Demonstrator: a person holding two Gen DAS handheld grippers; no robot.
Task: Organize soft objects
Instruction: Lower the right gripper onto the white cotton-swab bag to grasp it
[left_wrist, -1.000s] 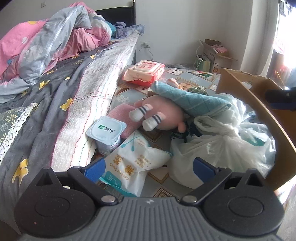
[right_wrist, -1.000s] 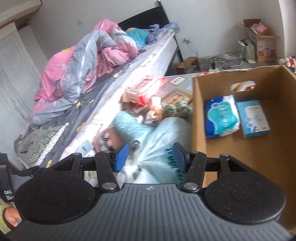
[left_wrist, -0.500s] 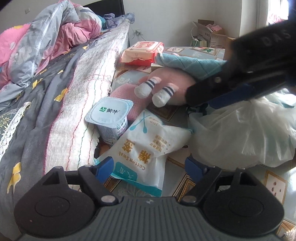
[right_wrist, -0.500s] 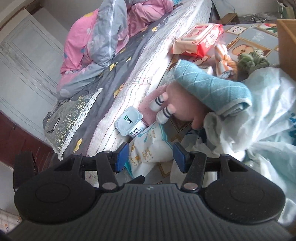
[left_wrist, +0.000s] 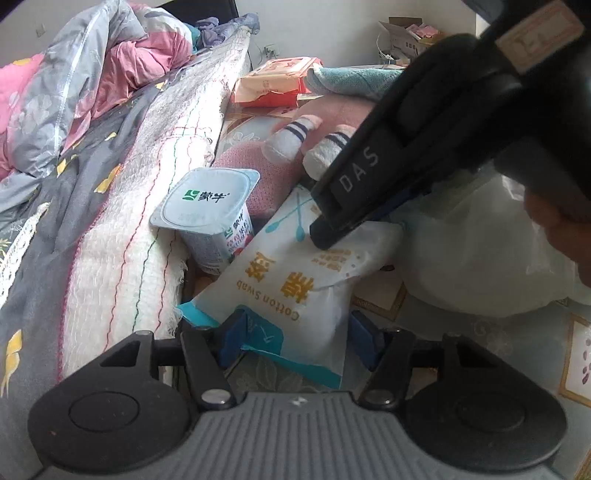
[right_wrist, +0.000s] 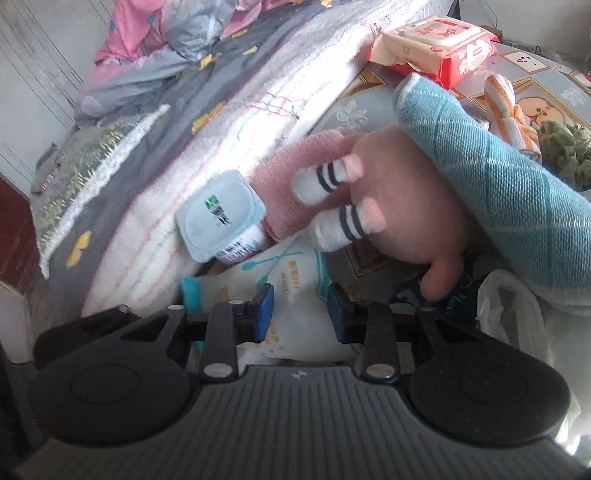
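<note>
A white cotton swab pack (left_wrist: 295, 280) lies on the floor beside the bed. My left gripper (left_wrist: 299, 339) is open, its blue pads either side of the pack's near end. My right gripper (right_wrist: 300, 309) is open too, its pads straddling the pack's other end (right_wrist: 291, 295); it also shows in the left wrist view (left_wrist: 332, 236) pressing down onto the pack. Behind lie a pink plush toy (right_wrist: 402, 206) with striped feet, a rolled teal towel (right_wrist: 491, 166) on top of it, and a pink knitted cloth (right_wrist: 291, 184).
A yogurt cup (left_wrist: 207, 218) leans against the bed edge (left_wrist: 122, 236) just left of the pack. A red wet-wipes pack (right_wrist: 436, 44) lies further back. A white plastic bag (left_wrist: 480, 251) sits to the right. Bedding (left_wrist: 74, 92) is piled on the bed.
Both grippers have moved forward and down to the cotton swab pack. The right gripper swung away from the cardboard box and now straddles the pack's far end; the left straddles its near end.
</note>
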